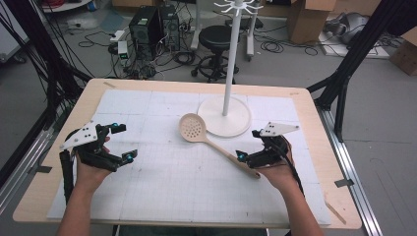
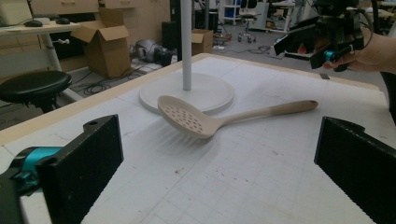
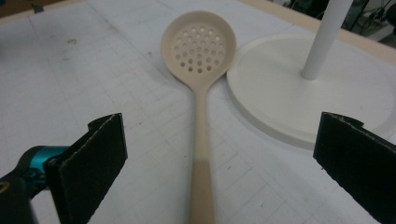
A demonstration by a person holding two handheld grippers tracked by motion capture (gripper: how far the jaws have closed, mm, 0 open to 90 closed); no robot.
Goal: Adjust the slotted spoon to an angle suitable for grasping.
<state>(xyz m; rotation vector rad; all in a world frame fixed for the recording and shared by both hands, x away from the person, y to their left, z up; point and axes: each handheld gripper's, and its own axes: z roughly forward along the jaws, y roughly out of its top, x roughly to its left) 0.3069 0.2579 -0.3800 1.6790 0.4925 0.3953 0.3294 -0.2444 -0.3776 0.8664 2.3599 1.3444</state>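
Nearest the right tool (image 3: 212, 168), the handle of the slotted spoon (image 3: 199, 60) runs straight out between the two black jaws, which stand wide apart and grip nothing; this alignment suggests an approach along the handle so that the jaws can close across its narrow width. In the high view the right tool (image 1: 246, 147) sits at the handle's near end, just above or touching it; which of the two cannot be told. Ahead of the tool, the spoon (image 1: 206, 137) lies flat on the white gridded mat of the counter (image 1: 305, 98), its perforated bowl farthest from the jaws and its rim touching the edge of the round white base of the hook stand (image 1: 226, 110). Beyond the bowl and to the tool's right, the stand's pole rises to a ring of hooks, a likely place to hang the spoon.

The left tool (image 1: 123, 142) is held well apart from the spoon, its jaws likewise spread wide and empty; it appears to wait in reserve. From the left gripper view, the spoon (image 2: 210, 121) lies crosswise ahead of the left tool (image 2: 217, 172), with the stand's base (image 2: 205, 95) just behind it.
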